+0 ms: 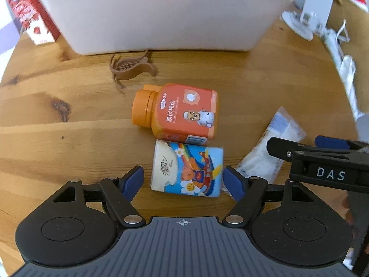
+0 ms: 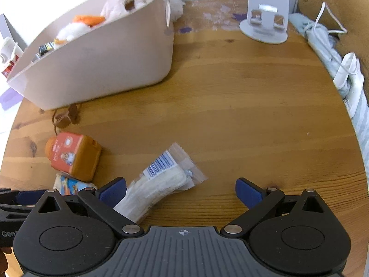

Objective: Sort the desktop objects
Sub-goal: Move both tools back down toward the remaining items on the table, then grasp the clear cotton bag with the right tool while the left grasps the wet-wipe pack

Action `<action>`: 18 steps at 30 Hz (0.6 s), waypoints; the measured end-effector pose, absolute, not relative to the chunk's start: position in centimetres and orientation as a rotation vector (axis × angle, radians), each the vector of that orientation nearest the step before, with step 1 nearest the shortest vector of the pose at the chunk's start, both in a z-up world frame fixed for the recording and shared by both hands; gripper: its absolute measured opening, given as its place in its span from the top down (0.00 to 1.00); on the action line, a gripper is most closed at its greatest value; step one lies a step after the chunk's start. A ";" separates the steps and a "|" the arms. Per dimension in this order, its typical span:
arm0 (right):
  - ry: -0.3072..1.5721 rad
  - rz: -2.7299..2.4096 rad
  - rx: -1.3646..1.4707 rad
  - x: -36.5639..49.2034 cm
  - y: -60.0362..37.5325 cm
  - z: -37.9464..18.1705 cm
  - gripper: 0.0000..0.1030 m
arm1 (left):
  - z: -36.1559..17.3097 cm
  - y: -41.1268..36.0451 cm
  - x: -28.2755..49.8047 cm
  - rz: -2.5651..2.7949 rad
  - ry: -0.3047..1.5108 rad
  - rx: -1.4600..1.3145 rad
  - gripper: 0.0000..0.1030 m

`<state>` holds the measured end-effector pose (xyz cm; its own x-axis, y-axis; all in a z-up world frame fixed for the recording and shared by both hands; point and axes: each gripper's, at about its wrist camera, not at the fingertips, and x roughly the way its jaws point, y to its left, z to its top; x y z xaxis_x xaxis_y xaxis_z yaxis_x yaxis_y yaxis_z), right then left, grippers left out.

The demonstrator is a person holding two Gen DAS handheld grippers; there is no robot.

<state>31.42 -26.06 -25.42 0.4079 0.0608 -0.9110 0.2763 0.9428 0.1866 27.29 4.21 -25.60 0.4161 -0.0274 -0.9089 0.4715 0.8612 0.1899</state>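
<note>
My left gripper [image 1: 183, 180] is open, with its blue pads on either side of a cartoon-printed tissue pack [image 1: 188, 169] lying on the wooden table [image 1: 69, 138]. An orange bottle [image 1: 177, 110] lies on its side just beyond the pack. A brown hair claw clip [image 1: 129, 68] lies in front of the white storage bin [image 1: 161, 20]. My right gripper [image 2: 181, 190] is open and empty above a clear plastic packet [image 2: 161, 182] with white contents, near its left pad. The bottle [image 2: 73, 155], the tissue pack [image 2: 69, 183] and the bin [image 2: 103, 64] show at its left.
A red and white milk carton [image 1: 32, 16] stands left of the bin. A white phone stand [image 2: 267, 16] is at the back right. White cables and a light cloth [image 2: 327, 46] lie along the table's right edge. Plush toys [image 2: 115, 7] fill the bin.
</note>
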 end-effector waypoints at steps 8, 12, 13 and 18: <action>1.178 -0.173 0.277 30.9 -26.8 -25.9 0.00 | -25.9 5.7 28.3 -0.266 1.090 0.513 0.24; 1.157 -0.196 0.271 30.6 -27.5 -25.4 0.00 | -25.4 6.8 29.0 -0.268 1.085 0.494 0.24; 1.143 -0.190 0.278 30.5 -27.5 -25.2 0.00 | -25.4 7.1 29.1 -0.268 1.082 0.493 0.24; 1.151 -0.150 0.275 31.0 -25.8 -25.3 0.06 | -25.3 7.1 29.3 -0.280 1.054 0.520 0.22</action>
<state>30.98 -25.79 -25.31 0.4026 0.0234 -0.9151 0.2574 0.9565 0.1377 29.27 7.09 -25.29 0.4747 0.0257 -0.8798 0.4589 0.8457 0.2723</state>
